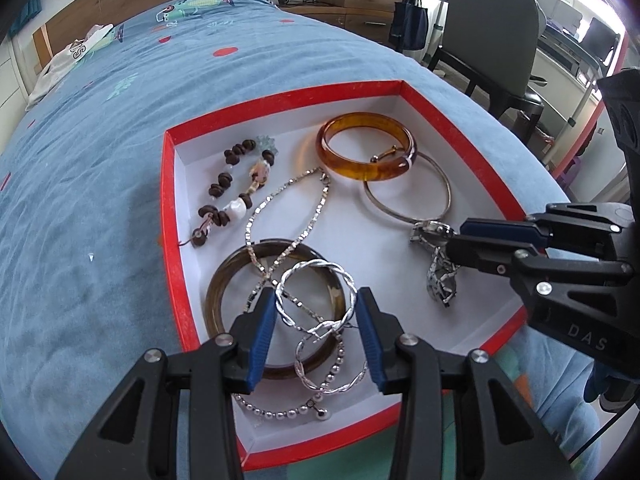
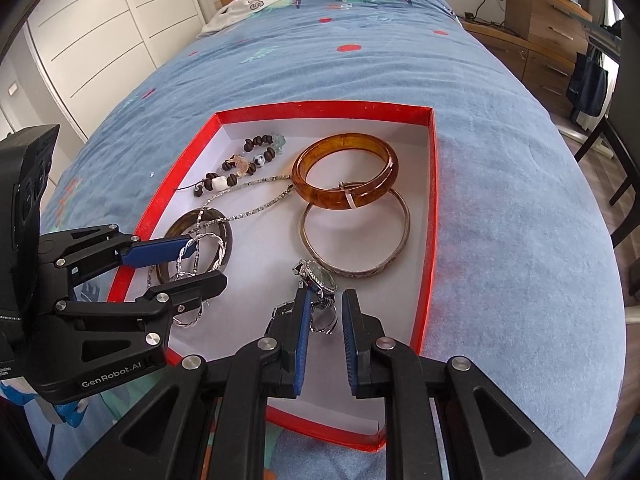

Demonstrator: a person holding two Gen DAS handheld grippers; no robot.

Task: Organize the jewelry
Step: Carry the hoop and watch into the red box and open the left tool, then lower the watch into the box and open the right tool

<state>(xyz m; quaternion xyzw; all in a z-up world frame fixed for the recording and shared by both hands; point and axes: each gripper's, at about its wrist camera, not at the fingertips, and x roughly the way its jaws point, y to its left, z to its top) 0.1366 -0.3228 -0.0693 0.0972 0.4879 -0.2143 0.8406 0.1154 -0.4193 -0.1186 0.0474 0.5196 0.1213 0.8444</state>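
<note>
A red-rimmed white tray lies on the bed and holds the jewelry. My left gripper is open, its fingers either side of a twisted silver bangle that rests on a dark brown bangle. My right gripper is open around a silver wristwatch. An amber bangle, a thin silver bangle, a silver chain and a brown bead bracelet also lie in the tray.
A blue patterned bedspread surrounds the tray. A white garment lies near the wooden headboard. A chair and a wooden drawer unit stand beside the bed. A silver bead bracelet lies at the tray's near edge.
</note>
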